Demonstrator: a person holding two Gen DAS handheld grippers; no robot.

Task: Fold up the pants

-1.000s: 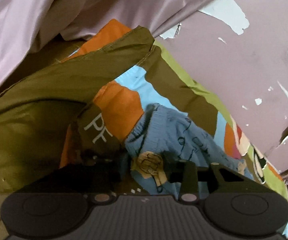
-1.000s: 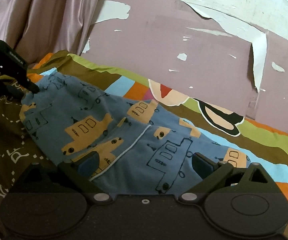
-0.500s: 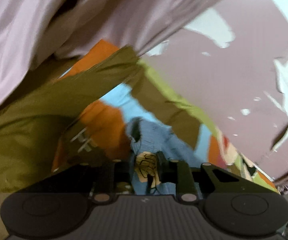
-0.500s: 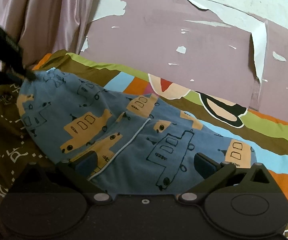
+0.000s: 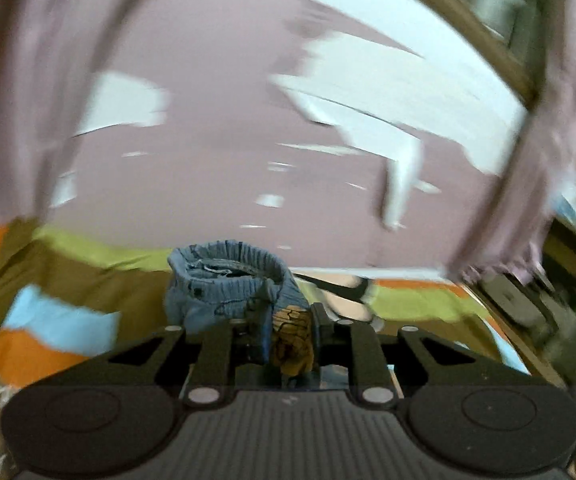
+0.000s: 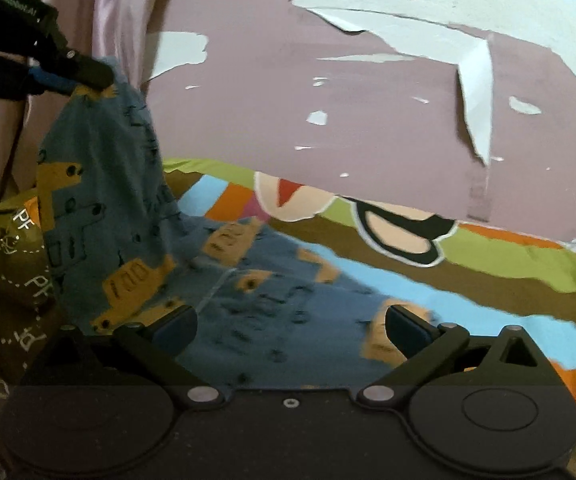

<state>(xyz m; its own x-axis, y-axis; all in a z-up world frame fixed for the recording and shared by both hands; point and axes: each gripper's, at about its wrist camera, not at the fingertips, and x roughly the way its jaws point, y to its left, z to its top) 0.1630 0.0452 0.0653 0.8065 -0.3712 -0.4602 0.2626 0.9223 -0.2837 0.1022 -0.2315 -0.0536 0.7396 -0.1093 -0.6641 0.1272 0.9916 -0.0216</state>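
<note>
The blue printed pants [image 6: 135,240] lay across the patchwork bedspread [image 6: 488,256], their waistband [image 5: 227,276] pinched and raised in the closed left gripper [image 5: 283,332], while the right gripper [image 6: 290,326] hovered spread wide above the fabric.

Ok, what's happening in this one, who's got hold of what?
A person is folding blue printed pants on a patterned bedspread. The left gripper is shut on the waistband end and holds it up off the bed, so that part hangs raised while the rest lies flat. The right gripper is open, low over the flat part, gripping nothing.
</note>
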